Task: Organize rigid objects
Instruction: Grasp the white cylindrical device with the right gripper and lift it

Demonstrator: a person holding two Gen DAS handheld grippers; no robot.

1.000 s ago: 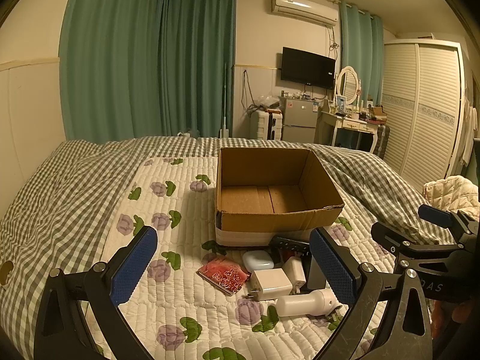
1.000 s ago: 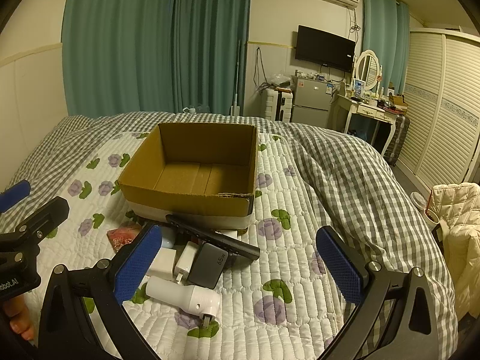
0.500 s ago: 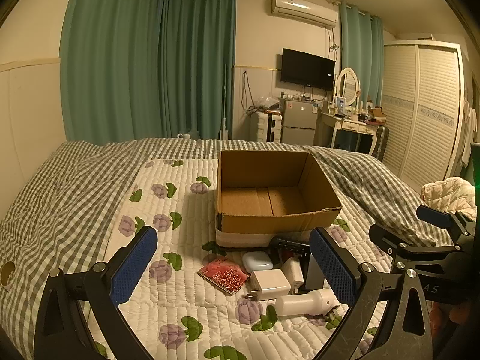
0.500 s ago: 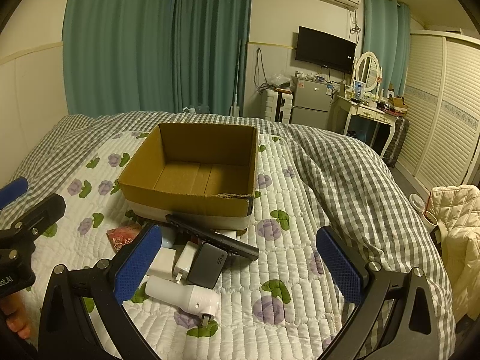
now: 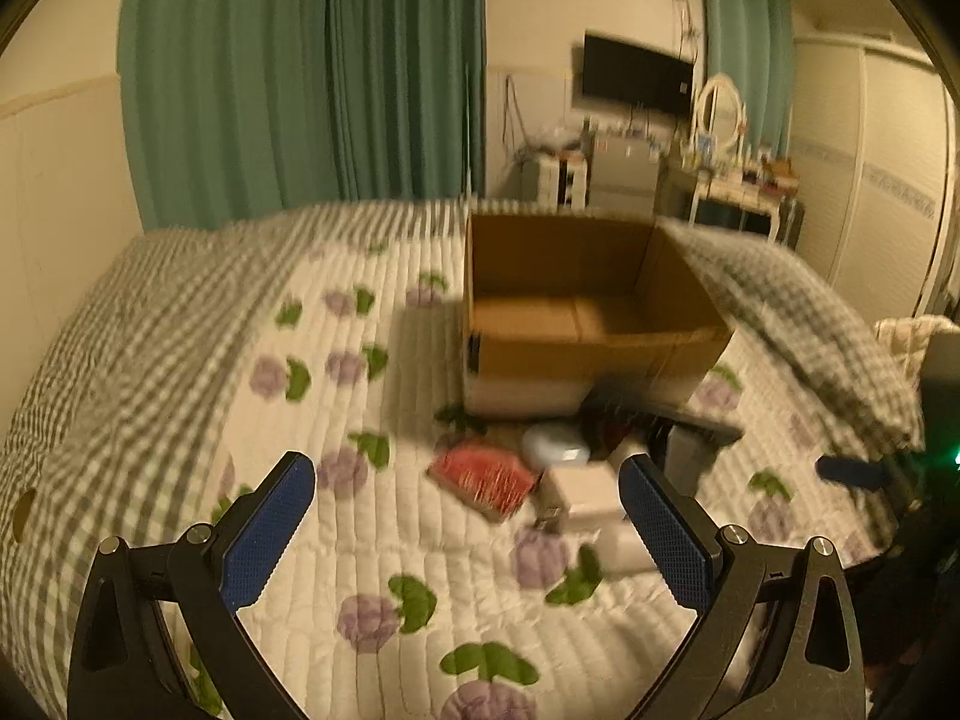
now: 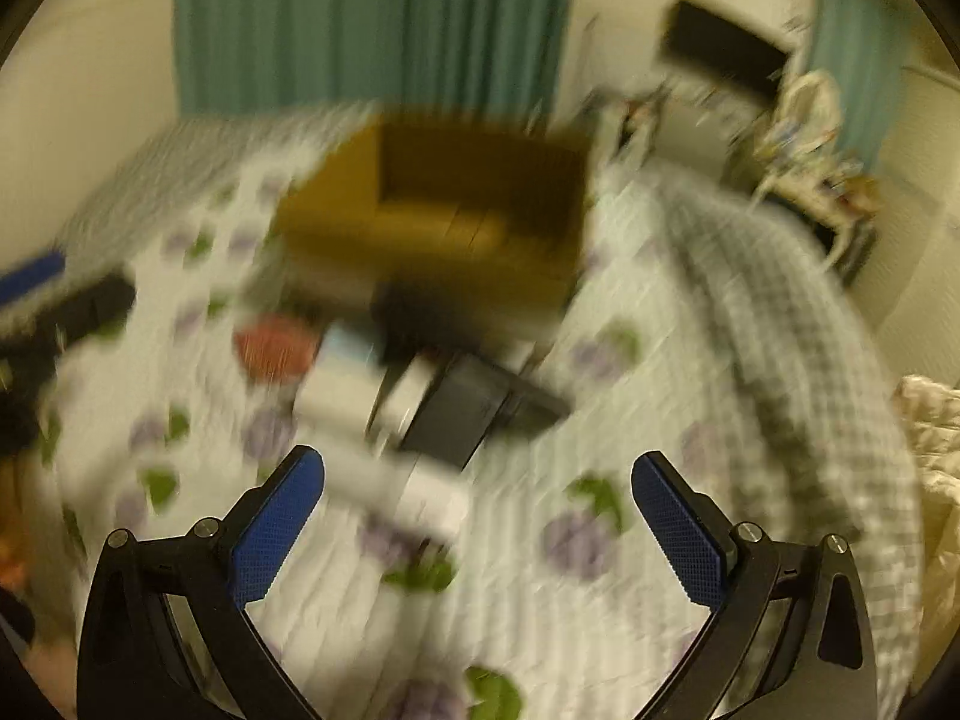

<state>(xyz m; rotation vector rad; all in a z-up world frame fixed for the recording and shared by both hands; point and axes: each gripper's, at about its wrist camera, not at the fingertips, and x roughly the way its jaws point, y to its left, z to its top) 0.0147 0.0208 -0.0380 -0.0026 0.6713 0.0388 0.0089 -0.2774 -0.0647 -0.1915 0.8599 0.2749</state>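
An open, empty cardboard box point(image 5: 591, 324) point(image 6: 444, 222) stands on the quilted bed. In front of it lies a pile of small objects: a red packet point(image 5: 483, 477) point(image 6: 273, 348), a pale blue case point(image 5: 555, 447), a white charger block point(image 5: 585, 492), a white cylinder point(image 6: 390, 480), a black power bank point(image 6: 459, 414) and a long black bar point(image 5: 666, 414). My left gripper point(image 5: 465, 531) is open and empty, above the quilt just short of the pile. My right gripper point(image 6: 480, 534) is open and empty, near the white cylinder. The right wrist view is heavily blurred.
A checked grey duvet point(image 5: 804, 318) covers the bed to the right and far side. Green curtains point(image 5: 300, 78), a TV point(image 5: 636, 81) and a dressing table point(image 5: 744, 180) stand beyond. The right gripper's blue fingertip point(image 5: 849, 473) shows at the left view's right edge.
Both grippers have moved forward and down toward the pile, which now looms larger. Both views are motion-blurred, the right one strongly. Both jaws stay open.
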